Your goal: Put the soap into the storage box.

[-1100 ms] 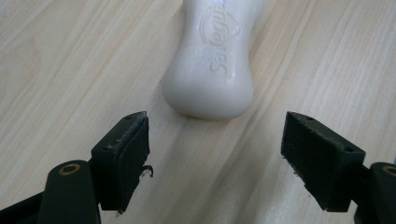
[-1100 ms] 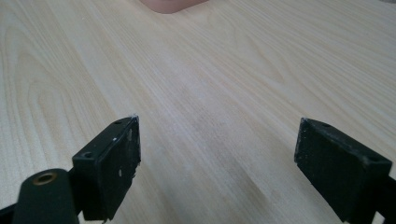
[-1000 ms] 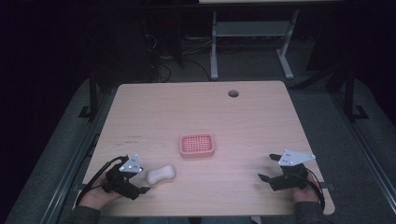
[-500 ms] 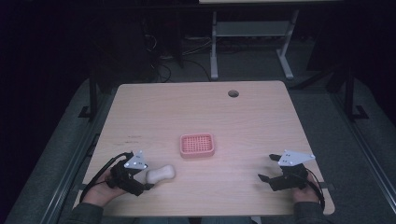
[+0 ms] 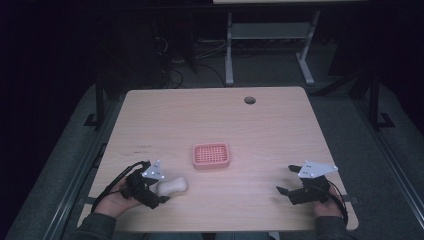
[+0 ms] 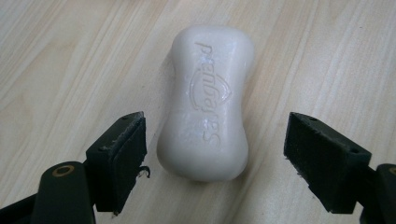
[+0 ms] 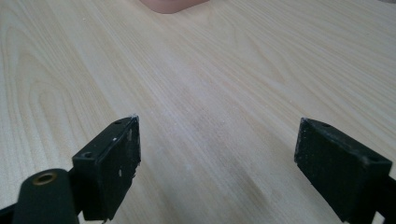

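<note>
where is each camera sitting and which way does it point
High view: sits above the person's side, looks forward and down on the table; both forearms show, with the left tool and right tool.
Left gripper view: rides the left tool, looks along its open jaws at the soap bar lying between them.
Right gripper view: rides the right tool, looks over bare wood towards the pink soap dish; its jaws stand open.
Shared: the high and left gripper views both show the soap bar.
</note>
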Demonstrator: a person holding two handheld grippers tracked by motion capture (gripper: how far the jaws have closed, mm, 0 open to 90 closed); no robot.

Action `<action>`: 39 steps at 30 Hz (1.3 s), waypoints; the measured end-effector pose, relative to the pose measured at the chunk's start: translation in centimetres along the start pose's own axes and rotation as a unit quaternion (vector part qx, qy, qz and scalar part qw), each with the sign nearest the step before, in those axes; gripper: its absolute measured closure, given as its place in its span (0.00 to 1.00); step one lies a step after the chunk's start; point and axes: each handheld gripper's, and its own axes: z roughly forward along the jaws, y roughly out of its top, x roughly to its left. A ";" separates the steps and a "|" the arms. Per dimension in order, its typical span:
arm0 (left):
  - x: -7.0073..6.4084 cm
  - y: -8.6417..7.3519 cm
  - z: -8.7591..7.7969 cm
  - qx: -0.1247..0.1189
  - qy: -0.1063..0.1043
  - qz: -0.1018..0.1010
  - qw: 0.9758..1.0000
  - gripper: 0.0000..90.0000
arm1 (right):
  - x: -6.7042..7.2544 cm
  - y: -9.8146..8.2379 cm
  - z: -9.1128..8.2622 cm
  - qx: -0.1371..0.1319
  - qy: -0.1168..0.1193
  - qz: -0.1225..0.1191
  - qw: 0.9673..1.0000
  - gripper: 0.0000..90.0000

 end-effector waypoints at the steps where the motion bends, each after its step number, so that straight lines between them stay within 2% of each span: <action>1: 0.0 0.1 0.1 0.000 -0.002 -0.002 1.000 0.22 | 0.0 0.0 0.0 0.001 0.001 -0.001 1.000 0.15; 7: 0.1 0.7 0.7 0.009 -0.008 0.005 1.000 0.20 | 0.0 0.0 0.0 0.001 0.000 -0.001 1.000 0.15; 10: 0.1 1.0 1.0 0.014 -0.003 0.013 1.000 0.19 | 0.0 0.0 0.0 0.000 -0.001 -0.001 1.000 0.15; 14: 0.2 1.2 1.2 0.016 -0.008 0.015 1.000 0.19 | 0.0 0.0 0.0 0.001 0.000 -0.001 1.000 0.15; 16: 0.1 1.3 1.2 0.016 -0.010 0.009 1.000 0.19 | 0.0 0.0 0.0 0.001 0.000 0.000 1.000 0.15; 21: 0.3 1.8 1.5 0.026 -0.015 0.013 0.999 0.19 | 0.0 0.0 -0.1 0.001 0.000 0.001 1.000 0.15; 29: 0.5 2.7 2.3 0.045 -0.024 0.021 0.998 0.35 | 0.0 -0.1 -0.1 0.000 0.000 0.003 1.000 0.15; 31: 0.6 2.8 2.5 0.046 -0.028 0.015 0.998 0.36 | 0.0 -0.1 -0.2 0.000 0.001 0.002 1.000 0.15; 39: 1.1 2.8 2.9 0.063 -0.036 0.015 0.997 0.46 | 0.0 -0.1 -0.2 -0.004 0.001 0.003 1.000 0.15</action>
